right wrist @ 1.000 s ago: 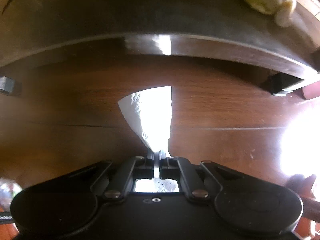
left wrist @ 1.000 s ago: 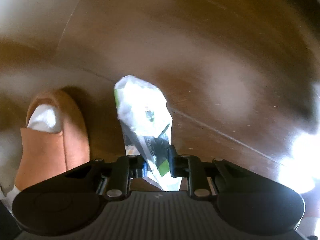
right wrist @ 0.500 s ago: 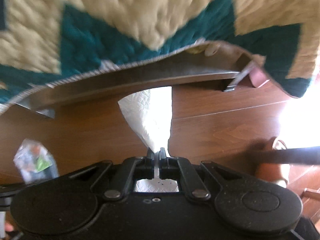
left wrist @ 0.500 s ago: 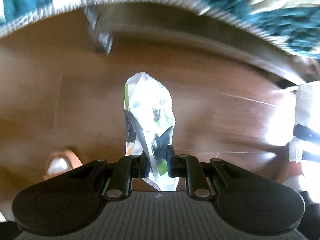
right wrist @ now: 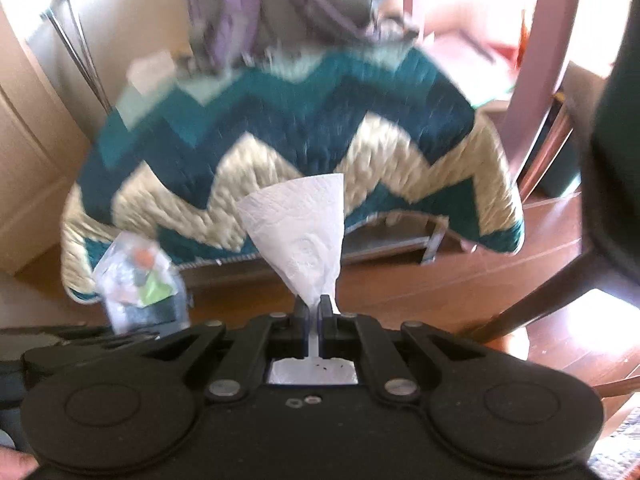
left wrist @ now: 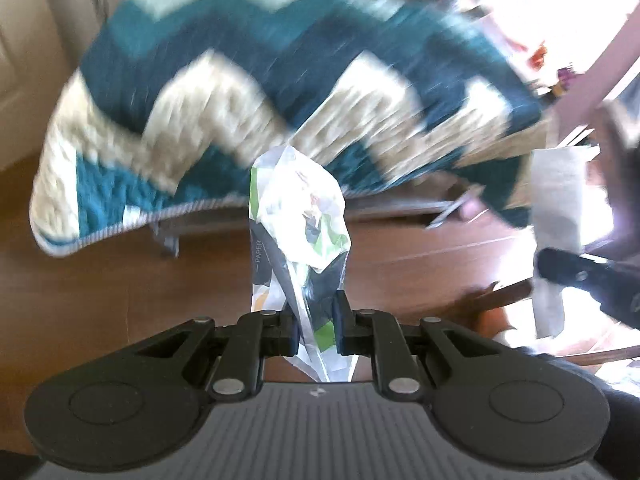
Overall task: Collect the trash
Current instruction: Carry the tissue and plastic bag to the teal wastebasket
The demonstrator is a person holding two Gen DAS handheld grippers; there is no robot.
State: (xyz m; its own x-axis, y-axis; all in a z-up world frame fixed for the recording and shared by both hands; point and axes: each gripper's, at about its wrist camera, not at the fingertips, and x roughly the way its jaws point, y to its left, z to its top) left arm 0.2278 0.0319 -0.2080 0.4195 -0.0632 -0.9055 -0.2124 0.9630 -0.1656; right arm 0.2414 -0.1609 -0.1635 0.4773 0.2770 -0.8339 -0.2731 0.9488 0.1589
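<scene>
While left claw (left wrist: 316,324) is clamping crinkled wrapper (left wrist: 298,216), right claw (right wrist: 314,310) is pinching white paper towel (right wrist: 302,232), zigzag quilt (right wrist: 280,128) lying far behind both.

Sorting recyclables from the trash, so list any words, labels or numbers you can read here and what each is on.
"PAPER": printed vertically on the crumpled plastic wrapper clamped in the left gripper.
Other print on that wrapper: too crumpled and blurred to read.
Paper towel in the right gripper: embossed pattern only, no text.
Quilt: no text.
</scene>
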